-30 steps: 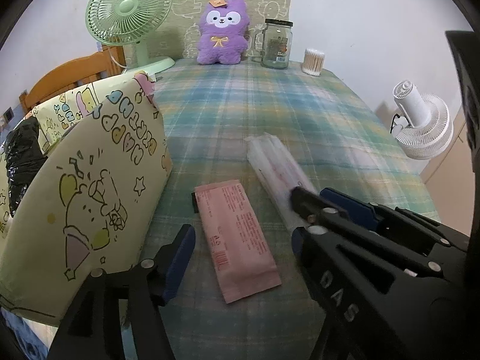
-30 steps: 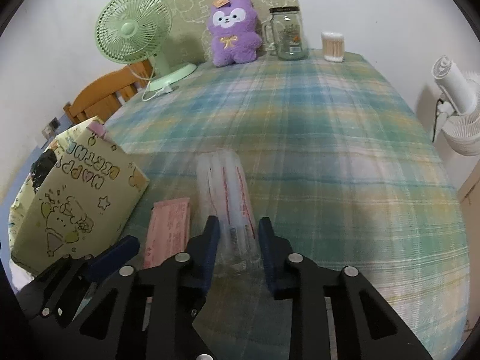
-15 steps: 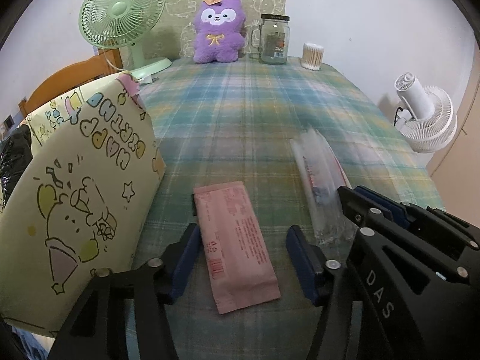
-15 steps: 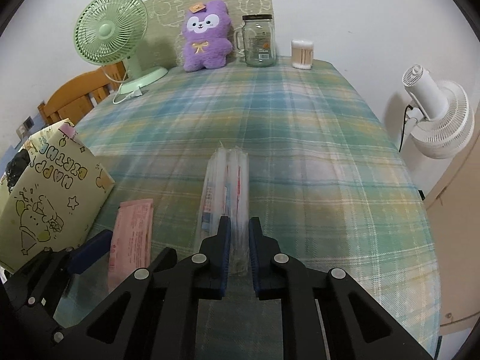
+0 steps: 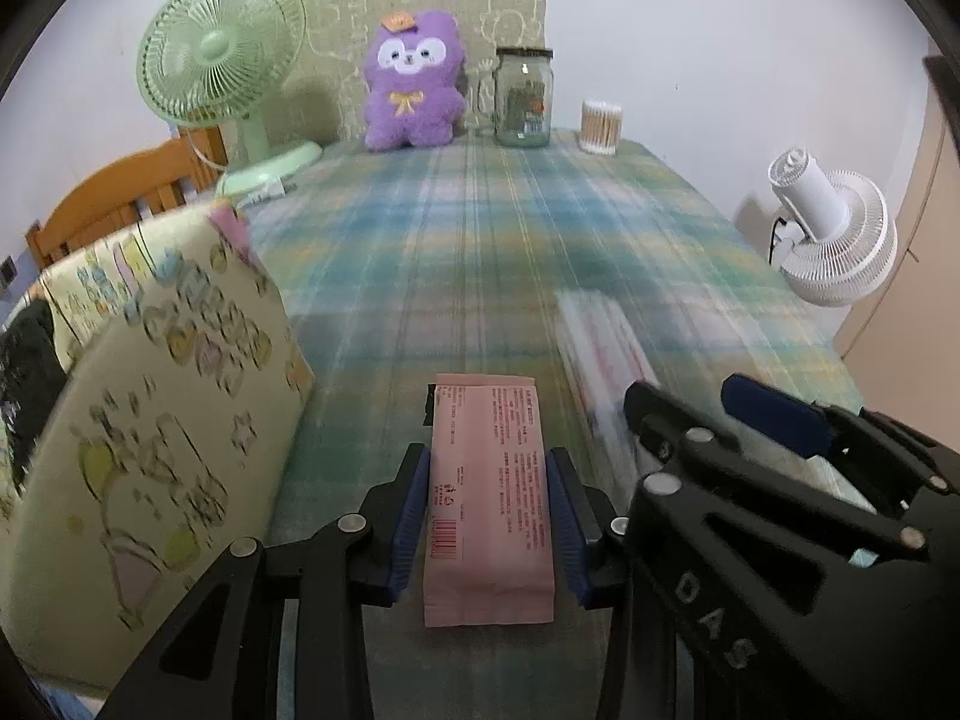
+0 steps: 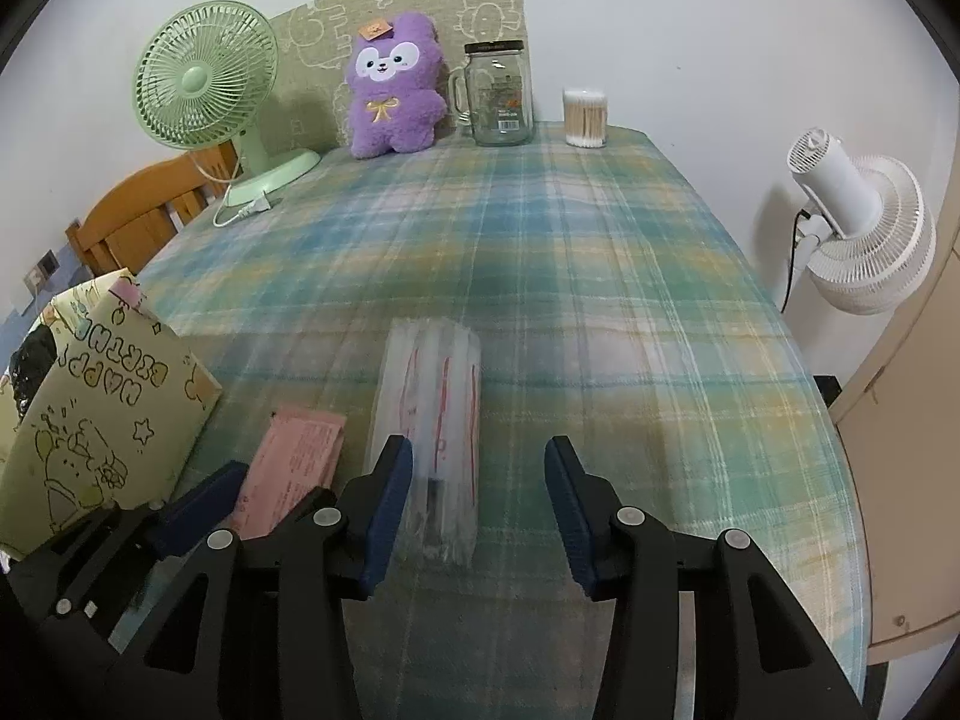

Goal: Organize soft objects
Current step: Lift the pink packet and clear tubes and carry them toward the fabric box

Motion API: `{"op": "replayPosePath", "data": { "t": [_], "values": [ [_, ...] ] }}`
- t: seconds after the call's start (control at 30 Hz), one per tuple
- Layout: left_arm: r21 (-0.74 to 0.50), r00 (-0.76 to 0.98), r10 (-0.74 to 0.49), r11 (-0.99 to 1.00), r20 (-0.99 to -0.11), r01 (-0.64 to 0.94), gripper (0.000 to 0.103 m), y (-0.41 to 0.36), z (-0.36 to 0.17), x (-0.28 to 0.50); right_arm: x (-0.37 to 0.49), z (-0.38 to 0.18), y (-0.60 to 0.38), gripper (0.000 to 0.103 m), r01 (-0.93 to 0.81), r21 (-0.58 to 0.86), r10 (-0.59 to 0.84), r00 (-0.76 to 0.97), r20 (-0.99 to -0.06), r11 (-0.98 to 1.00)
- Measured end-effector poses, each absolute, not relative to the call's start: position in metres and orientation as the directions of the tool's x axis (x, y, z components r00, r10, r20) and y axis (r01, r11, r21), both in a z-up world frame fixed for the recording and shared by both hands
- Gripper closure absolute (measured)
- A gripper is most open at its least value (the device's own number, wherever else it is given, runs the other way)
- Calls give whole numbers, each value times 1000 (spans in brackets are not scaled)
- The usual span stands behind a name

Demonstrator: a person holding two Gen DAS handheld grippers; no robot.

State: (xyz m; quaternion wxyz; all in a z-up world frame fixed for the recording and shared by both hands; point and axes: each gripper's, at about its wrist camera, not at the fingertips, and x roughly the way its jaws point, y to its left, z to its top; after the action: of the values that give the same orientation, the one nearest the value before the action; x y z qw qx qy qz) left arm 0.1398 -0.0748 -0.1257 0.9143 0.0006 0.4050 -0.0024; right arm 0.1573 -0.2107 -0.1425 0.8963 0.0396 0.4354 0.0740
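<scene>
- Left wrist view: the pink packet (image 5: 489,498) lay flat on the plaid desk (image 5: 480,252), its length running away from the camera, with the left claw (image 5: 489,519) astride its near half. The jaws had just been closing, and the blue pads (image 5: 408,519) stood right at the packet's long edges; whether they already pressed on it I could not tell.
- Right wrist view: the clear sleeve of white sticks (image 6: 432,414) lay just beside the packet, on its right. The right claw (image 6: 477,513) had just been opening, and its jaws stood apart with the sleeve loose between them, nearer the left pad.
- I judged the step in hand to be the pick-up of the pink packet, the sleeve having been let go on the desk.
- The next move likely called for a firm pinch across the soft packet, a lift, and a carry to the open birthday gift bag (image 5: 150,420) at the left.
- The bag's mouth was cut off in both views, and only a dark shape showed inside it.
- The sleeve was smeared in the left wrist view, and the right claw hid its near end there.
</scene>
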Motion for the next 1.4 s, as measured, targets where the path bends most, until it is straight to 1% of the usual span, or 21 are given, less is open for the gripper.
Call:
{"op": "replayPosePath", "data": {
  "t": [0.2, 0.23, 0.27, 0.3, 0.4, 0.43, 0.5, 0.57, 0.6, 0.63, 0.67, 0.73, 0.97, 1.4],
  "values": [
    [2, 667, 2, 1000, -745, -1, 63, -69, -127, 151, 173, -146, -206, 52, -108, 157, 190, 590, -785, 982],
    [4, 666, 4, 1000, -746, -1, 63, -69, -128, 151, 175, -147, -206, 51, -110, 161, 195, 583, -789, 981],
    [6, 665, 5, 1000, -747, -1, 63, -69, -129, 152, 177, -149, -205, 46, -109, 163, 196, 578, -792, 981],
    [13, 667, 12, 1000, -745, -3, 63, -69, -130, 153, 179, -151, -204, 44, -108, 166, 198, 571, -797, 980],
    [16, 658, 11, 1000, -753, 1, 63, -69, -134, 155, 183, -158, -201, 43, -104, 180, 208, 556, -805, 978],
    [10, 653, 8, 1000, -757, 0, 63, -68, -135, 156, 183, -158, -199, 43, -109, 161, 194, 559, -806, 981],
    [3, 645, 3, 1000, -765, -1, 63, -66, -138, 157, 183, -159, -196, 46, -108, 135, 172, 565, -807, 985],
    [-2, 646, 1, 1000, -763, -3, 63, -65, -137, 157, 182, -158, -195, 64, -114, 144, 183, 566, -804, 983],
    [-5, 648, -2, 1000, -762, -3, 63, -65, -137, 157, 182, -158, -196, 68, -116, 150, 190, 566, -802, 982],
    [-9, 648, -5, 1000, -762, -3, 63, -65, -136, 157, 181, -158, -196, 75, -116, 157, 196, 567, -800, 981],
    [-14, 646, -9, 1000, -763, -2, 63, -64, -136, 156, 181, -157, -196, 81, -116, 157, 195, 570, -798, 981],
    [-6, 652, -3, 1000, -759, -1, 63, -65, -135, 155, 179, -155, -196, 84, -109, 138, 176, 579, -796, 984],
    [-8, 669, -17, 1000, -743, 16, 63, -69, -131, 145, 166, -146, -201, 85, -87, 108, 139, 604, -785, 990],
    [-4, 703, -32, 999, -710, 41, 64, -77, -109, 128, 144, -123, -212, 85, -58, 99, 113, 644, -757, 993]
  ]
}}
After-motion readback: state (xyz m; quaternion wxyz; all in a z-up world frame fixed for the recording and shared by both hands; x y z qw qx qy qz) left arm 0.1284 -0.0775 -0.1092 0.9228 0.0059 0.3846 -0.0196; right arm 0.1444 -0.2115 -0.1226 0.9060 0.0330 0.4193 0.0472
